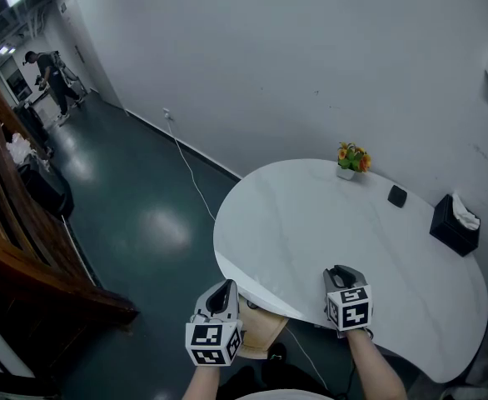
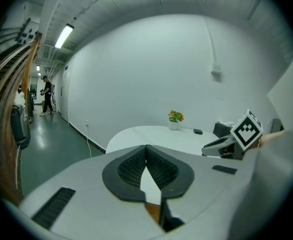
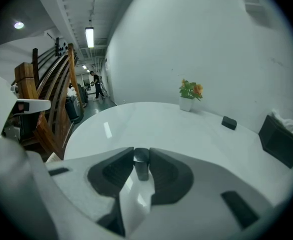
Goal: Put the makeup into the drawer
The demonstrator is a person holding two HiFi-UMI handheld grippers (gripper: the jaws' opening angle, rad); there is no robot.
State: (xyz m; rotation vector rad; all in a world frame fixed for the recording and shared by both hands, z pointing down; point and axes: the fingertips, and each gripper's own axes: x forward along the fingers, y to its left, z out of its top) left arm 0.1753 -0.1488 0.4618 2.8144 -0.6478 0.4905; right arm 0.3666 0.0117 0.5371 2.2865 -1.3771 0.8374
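One table (image 1: 294, 223), two grippers, one tissue box (image 1: 455, 226), one flower pot (image 1: 352, 161), one black block (image 1: 397, 196), one makeup (image 3: 141, 165).
The makeup, a short dark-grey cylinder, is pinched in the right gripper (image 1: 341, 271) above the table's near edge; the left gripper (image 1: 225, 287) has its jaws pressed together.

One white bench (image 1: 311, 232). On it are one potted flower (image 1: 352, 160), one small black block (image 1: 397, 196) and one black tissue box (image 1: 454, 227). Two tongs, the left tongs (image 1: 225, 288) and the right tongs (image 1: 341, 272), with one small dark tube (image 3: 141, 164) between the right pair. One floor cable (image 1: 190, 169) and one distant person (image 1: 51, 77).
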